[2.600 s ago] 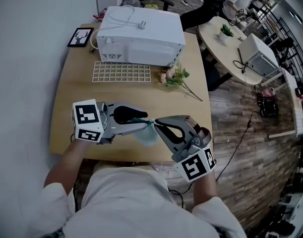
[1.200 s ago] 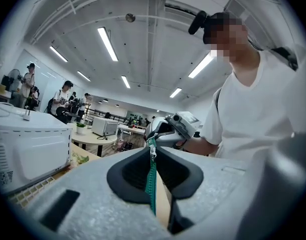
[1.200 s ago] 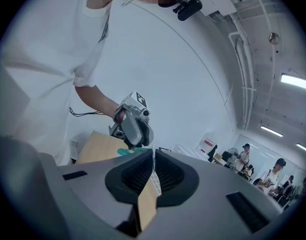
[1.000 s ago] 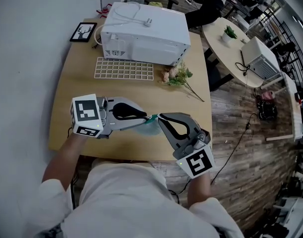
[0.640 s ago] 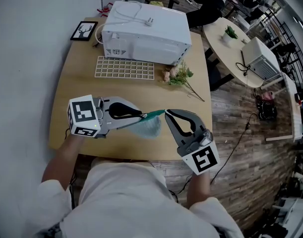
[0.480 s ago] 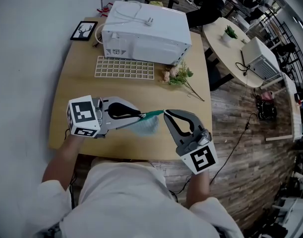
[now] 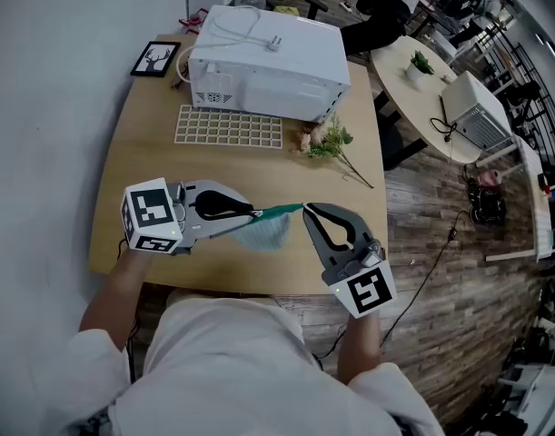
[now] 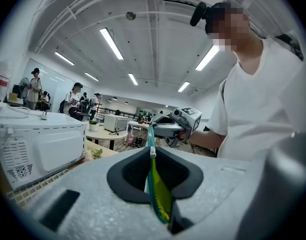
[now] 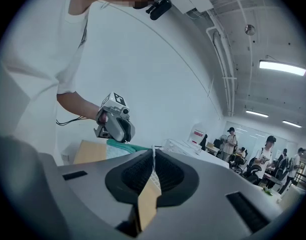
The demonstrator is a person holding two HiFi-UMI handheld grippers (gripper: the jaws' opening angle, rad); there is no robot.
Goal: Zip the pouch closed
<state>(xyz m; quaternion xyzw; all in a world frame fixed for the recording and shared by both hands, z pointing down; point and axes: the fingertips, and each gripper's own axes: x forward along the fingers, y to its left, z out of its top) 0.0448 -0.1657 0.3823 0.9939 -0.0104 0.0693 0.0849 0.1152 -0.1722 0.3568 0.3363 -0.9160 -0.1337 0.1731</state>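
Now that the right gripper [image 7: 305,210] has drawn off from the left gripper [image 7: 256,214], where a moment back the two sat almost tip to tip with the bag bunched up, the pale mesh pouch with a teal zipper band [image 7: 268,232] is spread out. Its band runs taut from one set of jaws to the other. My read: slider dragged along most of the run, zip near closed; last teeth can't be confirmed.

Left jaws are clamped on the teal-and-green band end. Right jaws are pressed together on a thin pale tab [image 9: 153,159], probably the zip pull. The mesh body hangs just below the line between the two tips.

The left gripper view shows fabric pinched deep between its jaws and the band leading straight out to the other tips. The right gripper view shows the pinched sliver. Both are too small in the head view. Only the head view shows the mesh sagging over the tan wooden table [image 7: 150,153]. Beyond the jaws it also shows a white grid tray [image 7: 228,127], then a white microwave oven [image 7: 268,57].
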